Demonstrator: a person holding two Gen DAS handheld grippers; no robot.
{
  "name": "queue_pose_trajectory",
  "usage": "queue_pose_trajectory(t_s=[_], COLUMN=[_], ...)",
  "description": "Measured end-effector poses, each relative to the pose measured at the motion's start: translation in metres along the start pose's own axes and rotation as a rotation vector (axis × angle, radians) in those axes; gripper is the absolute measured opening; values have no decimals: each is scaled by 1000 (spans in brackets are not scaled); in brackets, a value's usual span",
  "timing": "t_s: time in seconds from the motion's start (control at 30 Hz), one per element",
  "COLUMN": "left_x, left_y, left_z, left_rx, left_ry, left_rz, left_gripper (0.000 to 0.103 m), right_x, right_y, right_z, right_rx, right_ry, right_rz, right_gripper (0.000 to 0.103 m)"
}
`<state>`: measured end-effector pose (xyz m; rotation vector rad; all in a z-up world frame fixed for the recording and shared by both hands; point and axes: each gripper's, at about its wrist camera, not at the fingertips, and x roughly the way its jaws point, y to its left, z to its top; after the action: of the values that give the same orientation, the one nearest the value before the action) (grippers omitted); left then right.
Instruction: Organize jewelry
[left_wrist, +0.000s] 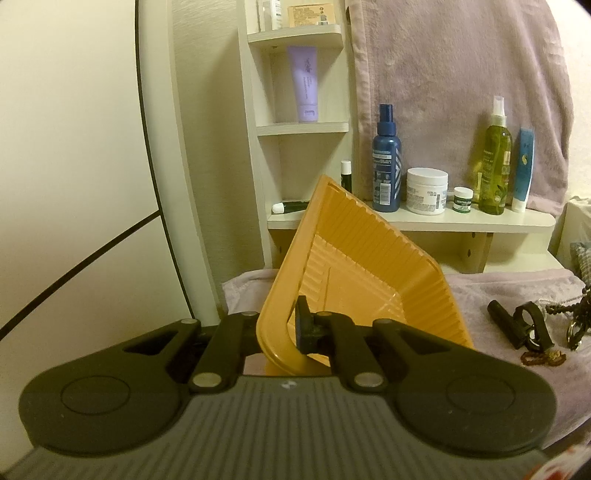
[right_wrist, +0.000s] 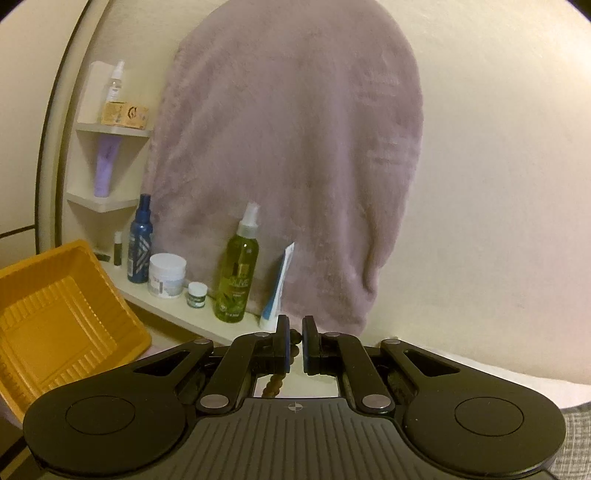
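Left tongs (left_wrist: 288, 332) clamp the tilted orange tray's (left_wrist: 354, 258) rim; right tongs (right_wrist: 294, 345) pinch a hanging bead strand (right_wrist: 275, 384).

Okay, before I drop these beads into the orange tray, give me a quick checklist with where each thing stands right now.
1. Left gripper has the orange tray by its rim: ok, one finger inside the rim, the other hidden behind it.
2. Tray opening faces the right gripper: ok, tilted toward it in the right wrist view.
3. Right gripper holds the bead strand: ok, beads show between the fingers and hang below.
4. Strand hangs above the tray: not ok, the tray sits off to the left.
5. Strand's full length free of snags: cannot tell, the lower end is hidden.
6. Other jewelry left on the towel: ok, visible.
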<state>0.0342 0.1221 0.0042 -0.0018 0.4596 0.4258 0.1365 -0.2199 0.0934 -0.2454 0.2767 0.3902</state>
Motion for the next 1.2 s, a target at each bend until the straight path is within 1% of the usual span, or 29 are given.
queue_pose_trajectory(t_s=[0.17, 0.33, 0.5, 0.57, 0.7, 0.8, 0.93, 1.03, 1.07, 1.13, 1.2], left_x=[1, 1, 1, 1, 1, 1, 1, 1, 0, 0, 0], left_y=[0, 1, 1, 1, 1, 0, 0, -1, -1, -2, -3], left_z=[1, 1, 2, 2, 2, 3, 3, 4, 4, 5, 4], left_rx=[-2, -3, -2, -4, -5, -4, -2, 0, 1, 3, 5], left_ry=[-1, 0, 0, 1, 1, 0, 1, 3, 3, 3, 2], left_rz=[-2, -2, -3, -2, -4, -5, -4, -3, -3, -1, 1], left_gripper=[7, 7, 7, 7, 7, 7, 7, 7, 7, 7, 7], right_x=[5, 9, 31, 44, 68, 82, 100, 109, 111, 110, 108], right_y=[-3, -4, 7, 12, 12, 7, -3, -8, -9, -15, -20], right_z=[11, 23, 25, 20, 0, -23, -63, -87, -93, -102, -107], right_rx=[-21, -15, -21, -21, 2, 35, 104, 116, 123, 164, 191], right_ry=[-19, -45, -6, 28, 100, 185, 324, 406, 426, 464, 473], right_rz=[-8, 0, 74, 105, 118, 131, 139, 112, 106, 121, 117], right_gripper=[6, 6, 6, 6, 6, 6, 6, 6, 6, 6, 6])
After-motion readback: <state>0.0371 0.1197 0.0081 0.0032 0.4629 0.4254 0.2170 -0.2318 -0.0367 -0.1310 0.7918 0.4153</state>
